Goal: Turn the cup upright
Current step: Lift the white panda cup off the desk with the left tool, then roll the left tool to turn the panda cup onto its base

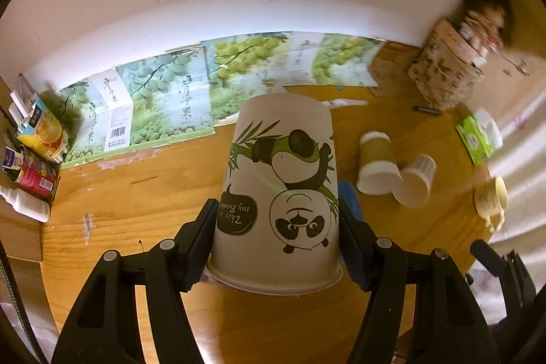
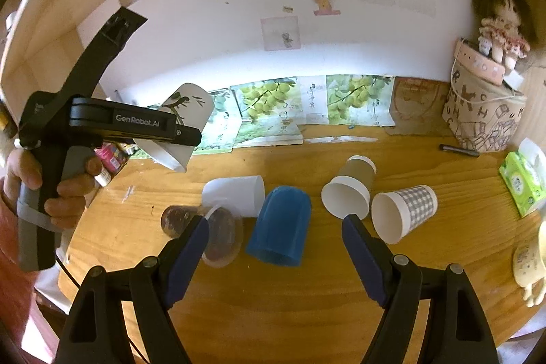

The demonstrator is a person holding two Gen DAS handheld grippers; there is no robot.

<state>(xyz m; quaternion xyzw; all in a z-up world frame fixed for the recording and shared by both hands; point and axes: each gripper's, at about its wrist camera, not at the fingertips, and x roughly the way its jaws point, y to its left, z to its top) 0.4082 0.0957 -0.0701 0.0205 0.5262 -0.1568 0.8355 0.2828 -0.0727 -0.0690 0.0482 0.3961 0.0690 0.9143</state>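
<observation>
Left gripper (image 1: 276,227) clamped on the panda paper cup (image 1: 278,193), black fingers pressing both side walls near the rim, centre of the left wrist view. Held off the wooden table (image 1: 136,210), seen upper left of the right wrist view tilted in the air (image 2: 184,125). Rim toward the camera and downward, closed base pointing away and up; print upside down; long axis running along the fingers, tilted rather than vertical. Judged partway: picked up, not yet turned mouth-up or set down. Right gripper (image 2: 274,227) spread wide, holding nothing, hovering at lower centre over a blue cup (image 2: 279,227) lying mouth toward camera. Other cups on their sides around it.
</observation>
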